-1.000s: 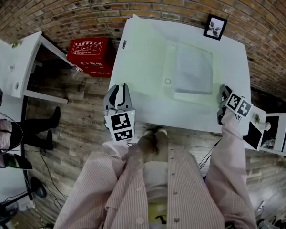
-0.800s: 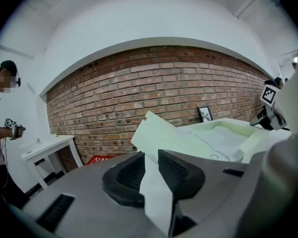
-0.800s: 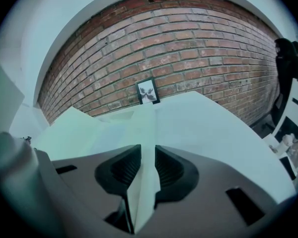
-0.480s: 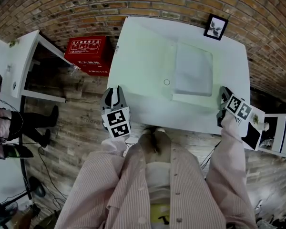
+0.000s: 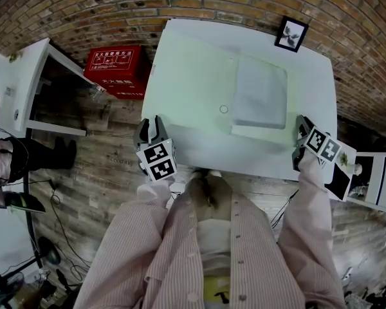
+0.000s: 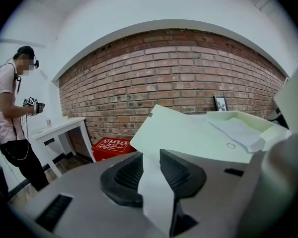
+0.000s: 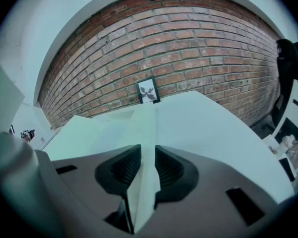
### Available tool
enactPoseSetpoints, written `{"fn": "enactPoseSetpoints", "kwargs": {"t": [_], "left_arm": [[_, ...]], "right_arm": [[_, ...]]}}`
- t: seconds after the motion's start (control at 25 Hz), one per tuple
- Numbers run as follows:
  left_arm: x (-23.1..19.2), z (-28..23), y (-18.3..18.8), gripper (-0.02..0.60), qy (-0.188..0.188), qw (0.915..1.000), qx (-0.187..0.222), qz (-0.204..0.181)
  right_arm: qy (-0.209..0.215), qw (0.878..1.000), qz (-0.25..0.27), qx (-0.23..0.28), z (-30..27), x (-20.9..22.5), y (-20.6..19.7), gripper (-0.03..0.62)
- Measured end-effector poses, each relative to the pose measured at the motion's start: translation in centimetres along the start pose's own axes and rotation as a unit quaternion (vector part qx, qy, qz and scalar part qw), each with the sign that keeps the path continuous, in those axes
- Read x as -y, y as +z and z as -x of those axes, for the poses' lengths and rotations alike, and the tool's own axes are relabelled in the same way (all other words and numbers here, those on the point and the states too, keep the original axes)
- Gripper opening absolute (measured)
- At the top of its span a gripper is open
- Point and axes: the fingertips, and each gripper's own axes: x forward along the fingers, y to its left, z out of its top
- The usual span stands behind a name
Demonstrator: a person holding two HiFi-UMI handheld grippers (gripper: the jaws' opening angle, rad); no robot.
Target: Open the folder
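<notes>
The pale green folder lies open on the white table (image 5: 315,89). Its cover (image 5: 193,89) is spread flat to the left, and the tray side with white papers (image 5: 260,95) is at the right. In the left gripper view the cover (image 6: 188,133) and papers (image 6: 238,130) lie beyond the jaws. My left gripper (image 5: 153,126) (image 6: 150,156) hangs just off the table's near-left corner. Its jaws are opening, and no grip on anything shows. My right gripper (image 5: 301,126) (image 7: 148,150) rests at the near-right corner with a narrow gap and grips nothing. The folder (image 7: 104,130) lies ahead to its left.
A framed picture (image 5: 291,35) leans on the brick wall at the table's back. A red box (image 5: 116,69) sits on the wooden floor at the left, beside a white side table (image 5: 26,85). Another person (image 6: 12,108) stands far left. A chair with photos (image 5: 367,172) is at the right.
My left gripper has sunk and drifted left and toward me, off the table's near-left corner. The cover stays flat. The right gripper has not moved.
</notes>
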Motion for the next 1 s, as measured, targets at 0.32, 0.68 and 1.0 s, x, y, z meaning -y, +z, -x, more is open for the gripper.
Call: {"fn": "enactPoseSetpoints", "kwargs": {"t": [0.32,0.68,1.0], "left_arm": [[-0.5,-0.7,-1.1,0.118,0.02,0.9995,-0.022,0.009],[-1.6,-1.1,-2.0,0.205,0.045,0.9984,-0.031,0.014],[1.2,-1.5,-1.9,-0.008,-0.013,0.9949,-0.04,-0.092]], "right_arm": [[0.0,1.0,-0.005,0.002,0.1,-0.1,0.0,0.091],[0.0,1.0,-0.006,0.002,0.1,-0.2,0.0,0.091],[-0.001,1.0,-0.007,0.004,0.1,-0.2,0.0,0.091]]}}
